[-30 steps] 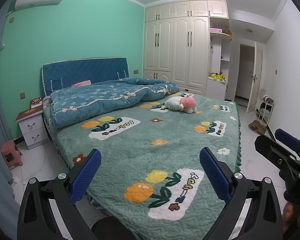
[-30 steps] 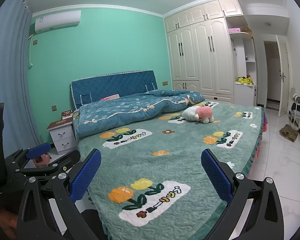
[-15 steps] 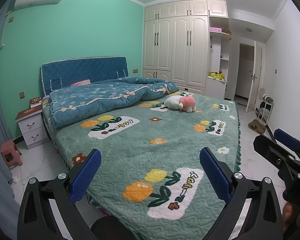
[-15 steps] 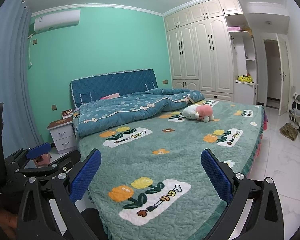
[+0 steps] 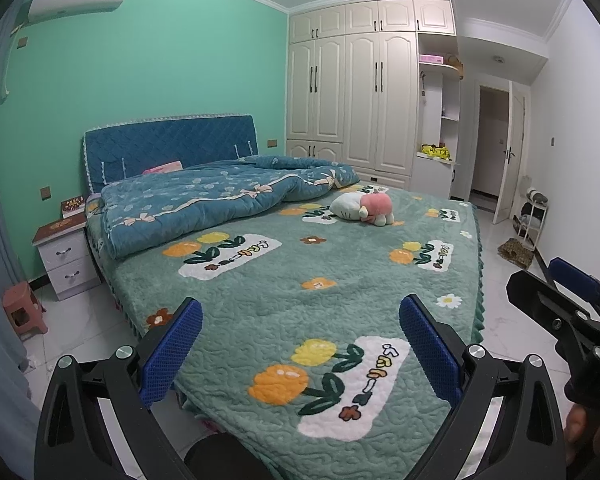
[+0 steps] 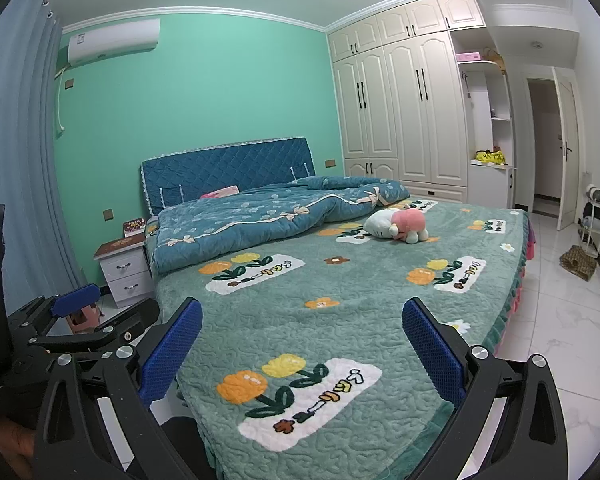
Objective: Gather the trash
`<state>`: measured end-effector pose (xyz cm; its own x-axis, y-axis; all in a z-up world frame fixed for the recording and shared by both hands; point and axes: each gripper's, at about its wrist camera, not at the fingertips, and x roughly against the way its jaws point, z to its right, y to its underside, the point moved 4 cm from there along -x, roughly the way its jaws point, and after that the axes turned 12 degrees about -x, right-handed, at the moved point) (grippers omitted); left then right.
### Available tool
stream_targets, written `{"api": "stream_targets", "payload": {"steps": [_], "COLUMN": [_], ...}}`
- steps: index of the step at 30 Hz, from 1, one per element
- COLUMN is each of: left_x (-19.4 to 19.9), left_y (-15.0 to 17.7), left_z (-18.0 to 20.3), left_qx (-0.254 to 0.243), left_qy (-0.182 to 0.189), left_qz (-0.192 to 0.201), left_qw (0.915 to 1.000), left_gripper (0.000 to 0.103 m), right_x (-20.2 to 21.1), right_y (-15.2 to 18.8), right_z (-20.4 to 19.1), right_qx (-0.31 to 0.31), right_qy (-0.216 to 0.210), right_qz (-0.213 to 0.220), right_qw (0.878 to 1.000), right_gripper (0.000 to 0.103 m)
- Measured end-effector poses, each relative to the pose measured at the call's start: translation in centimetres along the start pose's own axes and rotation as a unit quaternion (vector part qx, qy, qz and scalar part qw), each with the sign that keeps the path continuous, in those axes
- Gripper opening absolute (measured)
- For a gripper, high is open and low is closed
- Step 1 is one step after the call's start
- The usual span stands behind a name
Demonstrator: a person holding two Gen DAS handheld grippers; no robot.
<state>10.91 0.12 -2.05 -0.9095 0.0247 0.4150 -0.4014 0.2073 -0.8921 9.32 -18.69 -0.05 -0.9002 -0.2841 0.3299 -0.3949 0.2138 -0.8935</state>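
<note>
Both tongs, left tongs [image 5: 300, 354] and right tongs [image 6: 302, 354], gape wide, holding nothing, above bed [image 5: 284, 292] foot. Possible white scraps [image 5: 32, 362] on floor by curtain; progress unclear.

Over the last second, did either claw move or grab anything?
Barely. Both views drift slightly: the bed sits a touch higher in frame, so both claws tilted down or eased forward a little. Nothing grabbed or released: left claw and right claw remain open and empty. Plush toy and quilt unmoved.
</note>
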Motion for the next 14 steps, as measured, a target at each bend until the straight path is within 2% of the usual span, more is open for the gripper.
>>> {"api": "stream_targets", "payload": {"steps": [14], "left_x": [-0.08], "left_y": [-0.40], "left_z": [-0.05], "left_qx": [0.005], "left_qy": [0.001], "left_qz": [0.000], "left_qw": [1.0000], "left_gripper": [0.097], "right_x": [-0.07], "right_y": [-0.03], "right_z": [0.00], "right_qx": [0.000], "right_qy": [0.001], "right_qz": [0.000], "right_qw": [1.000], "right_gripper": [0.098]}}
